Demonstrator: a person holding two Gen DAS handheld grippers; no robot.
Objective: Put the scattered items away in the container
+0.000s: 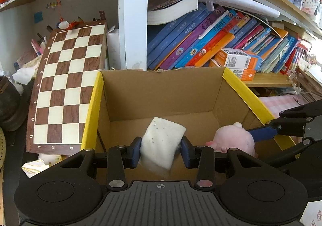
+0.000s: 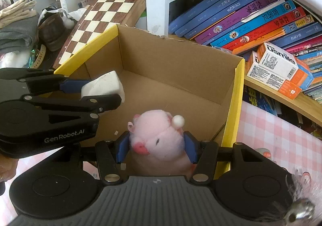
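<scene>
1. Left gripper (image 1: 161, 148) clamped on a white sponge (image 1: 162, 141), blue pads (image 1: 135, 150) pressed against both sides, jaws narrowed to the sponge's width.
2. Sponge held above the open cardboard box (image 1: 161, 93), over its near left part, dotted with small dark specks.
3. Right gripper (image 2: 157, 148) closed around a pink plush pig (image 2: 159, 137), pads (image 2: 122, 148) squeezing the soft body from either side.
4. Pig held over the near edge of the box (image 2: 181, 69), snout turned left, a small white ball on top of its head.
5. In the left wrist view, pig (image 1: 234, 141) at the right side of the box, just beside the sponge, with the right gripper (image 1: 261, 134) reaching in from the right.
6. In the right wrist view, left gripper (image 2: 100, 89) reaching in from the left with the sponge (image 2: 103, 85) over the left half of the box.
7. Box upright, top open, yellow tape (image 1: 91, 109) along its left and right rims; brown floor bare where visible.
8. Chessboard (image 1: 66, 89) leaning tilted just left of the box, against the shelf.
9. Slanted books (image 2: 241, 16) on the shelf beyond the box, far right; orange and white cartons (image 2: 279, 69) stacked just right of the box.
10. Pink checked cloth (image 2: 271, 131) on the surface to the right of the box.
</scene>
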